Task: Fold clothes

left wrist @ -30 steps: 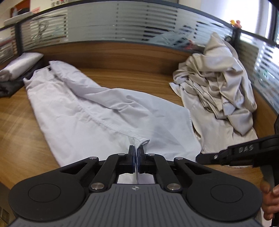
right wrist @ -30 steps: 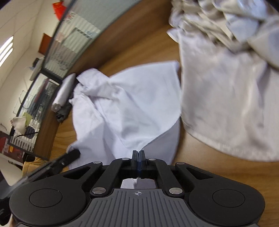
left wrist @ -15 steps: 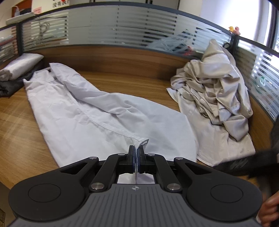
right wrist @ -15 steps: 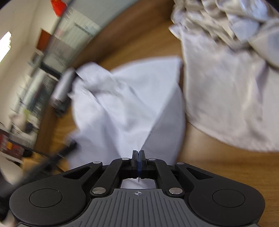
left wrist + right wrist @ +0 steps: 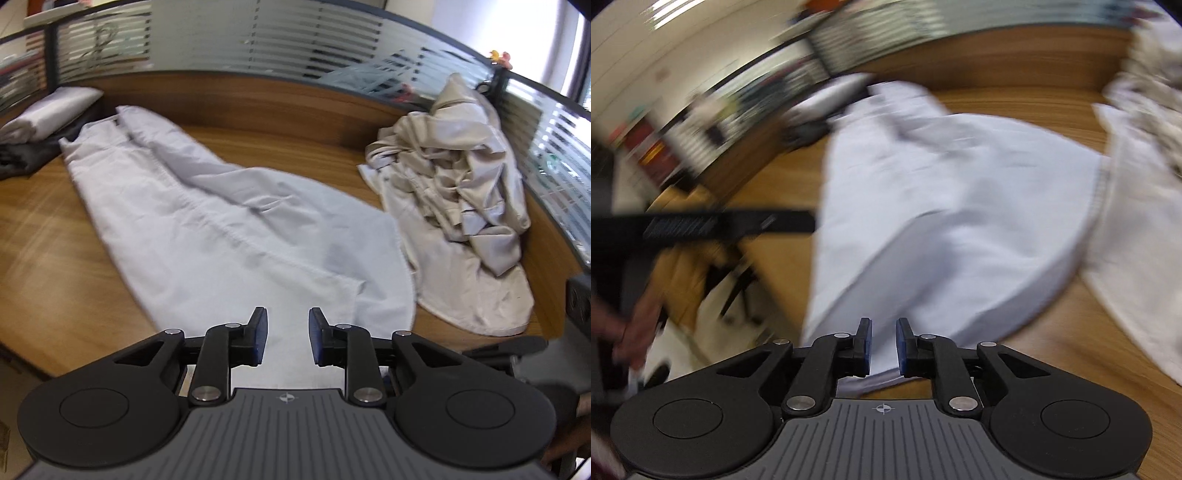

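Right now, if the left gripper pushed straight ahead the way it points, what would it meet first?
The left gripper, jaws open, points along the white garment spread on the wooden desk. It would likely meet that cloth first, near the hem just ahead. Its height above the cloth is unclear.

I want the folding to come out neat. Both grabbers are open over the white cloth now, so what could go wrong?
The white garment lies twisted, with a rumpled ridge along its length, so a fold made now may come out crooked. Its near edge reaches the table's front edge, where it might slide off. It also touches the beige clothes pile, so the left gripper or right gripper might snag beige cloth too.
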A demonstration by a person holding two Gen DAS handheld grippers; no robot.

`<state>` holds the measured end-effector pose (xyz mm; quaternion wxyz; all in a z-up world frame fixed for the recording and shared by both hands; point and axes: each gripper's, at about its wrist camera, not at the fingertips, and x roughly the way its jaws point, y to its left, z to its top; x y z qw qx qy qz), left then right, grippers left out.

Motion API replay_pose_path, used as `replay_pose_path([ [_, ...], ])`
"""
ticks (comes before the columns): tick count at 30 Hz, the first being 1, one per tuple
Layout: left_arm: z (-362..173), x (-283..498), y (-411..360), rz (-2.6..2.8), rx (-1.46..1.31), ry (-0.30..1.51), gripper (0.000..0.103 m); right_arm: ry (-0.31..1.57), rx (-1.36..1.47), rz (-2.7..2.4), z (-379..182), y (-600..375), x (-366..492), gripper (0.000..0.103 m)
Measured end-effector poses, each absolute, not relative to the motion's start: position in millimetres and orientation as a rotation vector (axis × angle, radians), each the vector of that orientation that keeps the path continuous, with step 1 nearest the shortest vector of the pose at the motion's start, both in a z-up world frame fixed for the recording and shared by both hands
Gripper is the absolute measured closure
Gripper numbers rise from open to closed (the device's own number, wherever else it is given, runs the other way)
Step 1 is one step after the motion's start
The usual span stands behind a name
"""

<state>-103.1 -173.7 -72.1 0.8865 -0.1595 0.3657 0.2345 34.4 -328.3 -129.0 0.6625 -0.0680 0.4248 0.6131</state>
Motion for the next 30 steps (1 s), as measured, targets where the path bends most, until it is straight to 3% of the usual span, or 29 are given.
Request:
replay_pose_path([
  [3,-72,-109,-160,0.520,-0.353,0.771,0.064,0.953,-0.217,1.460,-136,-320,14,0.085],
  [10,-69,-110,-135,0.570,-0.379,0.788,0.060,0.925,-0.267,1.485,-150,-312,-11,0.075],
  [13,-69,-107,-130,0.571,-0.375,0.793,0.060,0.898,-0.272,1.459,-154,-307,-14,0.080],
  [14,-68,-105,-129,0.567,-0.371,0.793,0.060,0.889,-0.275,1.449,-156,-306,-15,0.095],
  [15,-68,-104,-129,0.563,-0.367,0.794,0.060,0.900,-0.279,1.436,-156,-304,-15,0.100],
  [19,-67,-98,-127,0.546,-0.350,0.796,0.060,0.991,-0.102,1.438,-142,-314,-4,0.100],
  [21,-67,-95,-126,0.538,-0.341,0.797,0.055,1.059,-0.037,1.432,-143,-316,1,0.100],
  [27,-77,-77,-126,0.480,-0.317,0.818,0.055,1.180,-0.080,1.402,-166,-317,-1,0.097],
  [30,-87,-63,-128,0.429,-0.302,0.829,0.055,1.147,-0.108,1.394,-156,-330,0,0.092],
])
